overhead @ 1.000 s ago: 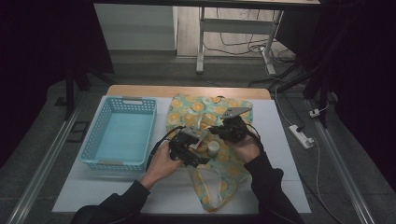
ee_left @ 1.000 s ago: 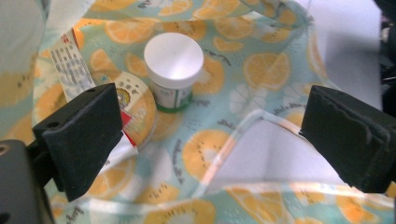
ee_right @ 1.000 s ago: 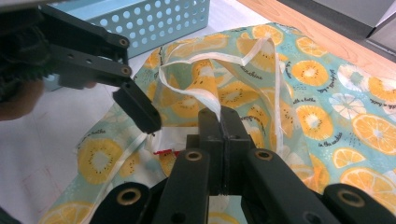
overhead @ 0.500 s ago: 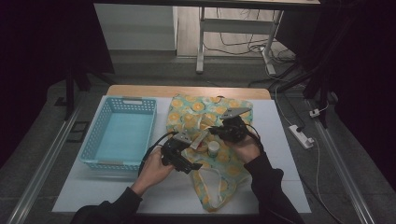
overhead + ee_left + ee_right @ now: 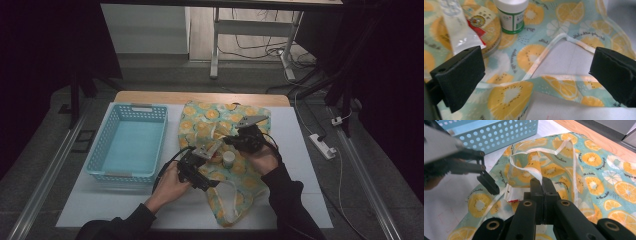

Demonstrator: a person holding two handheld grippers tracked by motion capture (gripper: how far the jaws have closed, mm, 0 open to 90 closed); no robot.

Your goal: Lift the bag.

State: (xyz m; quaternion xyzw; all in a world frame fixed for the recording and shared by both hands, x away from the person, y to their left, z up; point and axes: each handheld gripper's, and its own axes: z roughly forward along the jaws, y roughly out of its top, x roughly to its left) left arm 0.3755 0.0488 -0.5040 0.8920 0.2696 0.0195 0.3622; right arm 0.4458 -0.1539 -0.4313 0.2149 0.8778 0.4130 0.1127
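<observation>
Right gripper (image 5: 541, 182): clamped on the fruit-print bag's handle (image 5: 534, 173), lifting the mouth open
Left gripper (image 5: 536, 77): jaws wide, empty, nearing the rim
Bag (image 5: 220, 125): mid-table, right of the basket (image 5: 127, 145)
Bottle (image 5: 511, 15): upright on the cloth

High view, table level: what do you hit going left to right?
Blue basket → left gripper → small white bottle → right gripper → white power strip on the floor.

Both grippers (image 5: 202, 159) (image 5: 231, 142) seemingly over fruit-print bag (image 5: 222, 120)
</observation>
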